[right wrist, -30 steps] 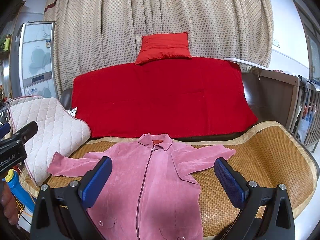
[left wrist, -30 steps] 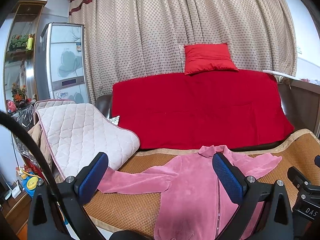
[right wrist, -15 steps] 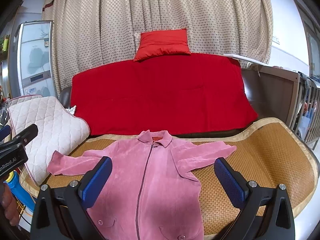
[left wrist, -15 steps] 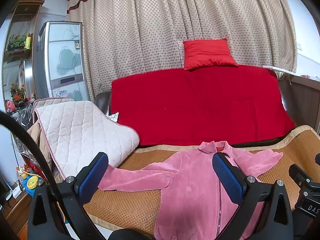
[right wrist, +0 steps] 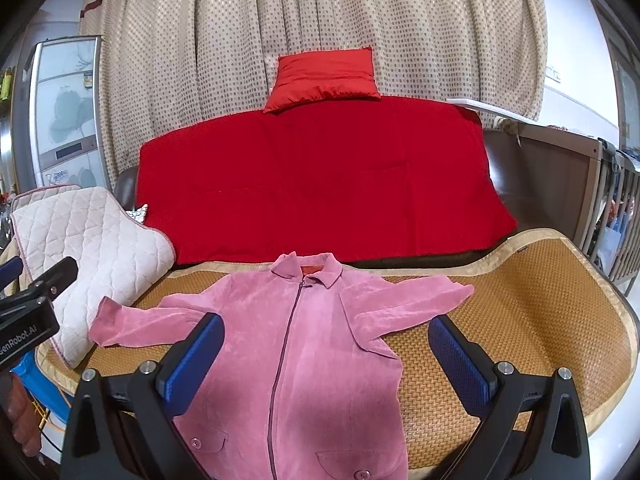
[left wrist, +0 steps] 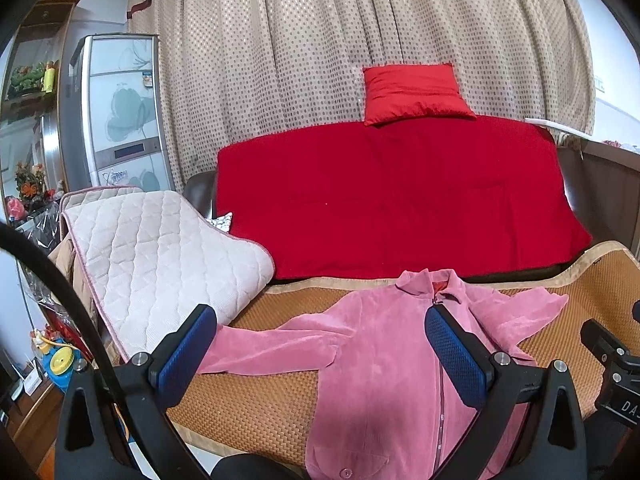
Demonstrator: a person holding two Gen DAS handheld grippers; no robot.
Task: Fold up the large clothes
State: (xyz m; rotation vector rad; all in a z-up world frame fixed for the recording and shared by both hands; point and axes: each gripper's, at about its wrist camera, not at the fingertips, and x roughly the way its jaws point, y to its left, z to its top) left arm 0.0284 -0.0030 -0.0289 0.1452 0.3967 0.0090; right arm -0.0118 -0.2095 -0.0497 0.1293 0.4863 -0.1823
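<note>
- Left wrist view: the left tongs [left wrist: 320, 354] hang above the near edge of the woven mat [left wrist: 256, 396], jaws wide apart and holding nothing.
- The pink jacket [left wrist: 384, 364] lies flat and zipped on the mat, ahead of the tongs and mostly under their right-hand finger; one sleeve [left wrist: 276, 350] runs across between the two fingers toward the quilted pad [left wrist: 160, 256] ahead on the left.
- Risk, as I judge it: that cuff ends right by the pad, so a low reach there could pinch the pad's edge along with the cloth.
- The tool is held level, pointing at the red-covered sofa back [left wrist: 400, 196]; part of the other tool shows at the far right.
- Right wrist view: the right tongs [right wrist: 326, 354] are likewise spread and empty, centred above the jacket's body, its zip between the fingers.
- The other sleeve [right wrist: 412, 304] lies ahead by the right finger, partly bent over itself.
- Risk: the soft cloth may slide on the mat or bunch if gripped through two layers, skewing the fold.
</note>
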